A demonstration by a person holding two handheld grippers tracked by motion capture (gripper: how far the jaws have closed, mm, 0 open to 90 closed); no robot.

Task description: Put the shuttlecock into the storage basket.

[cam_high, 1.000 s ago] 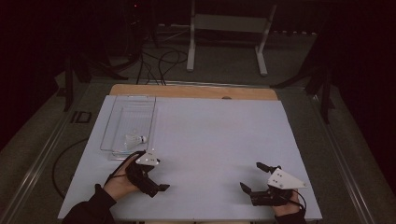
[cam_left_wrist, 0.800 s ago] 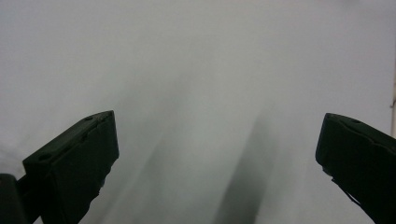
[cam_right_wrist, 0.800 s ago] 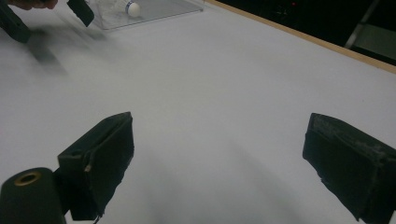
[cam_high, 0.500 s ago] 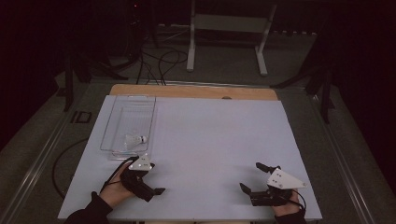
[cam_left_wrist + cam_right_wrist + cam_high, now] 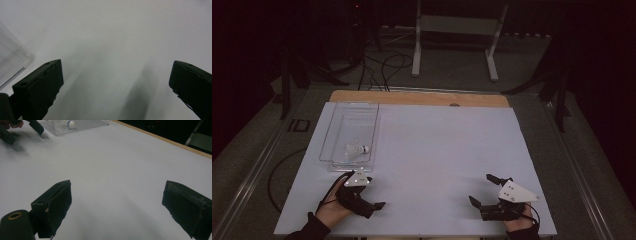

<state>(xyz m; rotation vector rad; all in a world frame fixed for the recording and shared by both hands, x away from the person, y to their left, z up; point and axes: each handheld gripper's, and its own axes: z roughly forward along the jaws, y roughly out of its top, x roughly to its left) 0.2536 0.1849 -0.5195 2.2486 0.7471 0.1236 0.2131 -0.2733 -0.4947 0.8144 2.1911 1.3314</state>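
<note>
A white shuttlecock (image 5: 357,149) lies in the near end of a clear plastic tray (image 5: 332,135) at the left of the white table. My left gripper (image 5: 373,192) rests just in front of the tray, near the table's front edge, open with nothing between its jaws (image 5: 117,82). The tray's corner (image 5: 12,62) shows at the left of the left gripper view. At the front right my right gripper (image 5: 480,188) is open and holds nothing (image 5: 117,202). In the right gripper view the shuttlecock (image 5: 71,123) and tray (image 5: 87,124) sit far off, with the left gripper (image 5: 22,130) beside them.
A white sheet (image 5: 442,150) covers the table, with a wooden strip (image 5: 422,98) along the far edge. Beyond the table are a white stand (image 5: 454,30) and cables (image 5: 382,65) on the dark floor.
My left gripper has drawn back from the tray toward the near edge of the table. The right gripper has stayed where it was.
</note>
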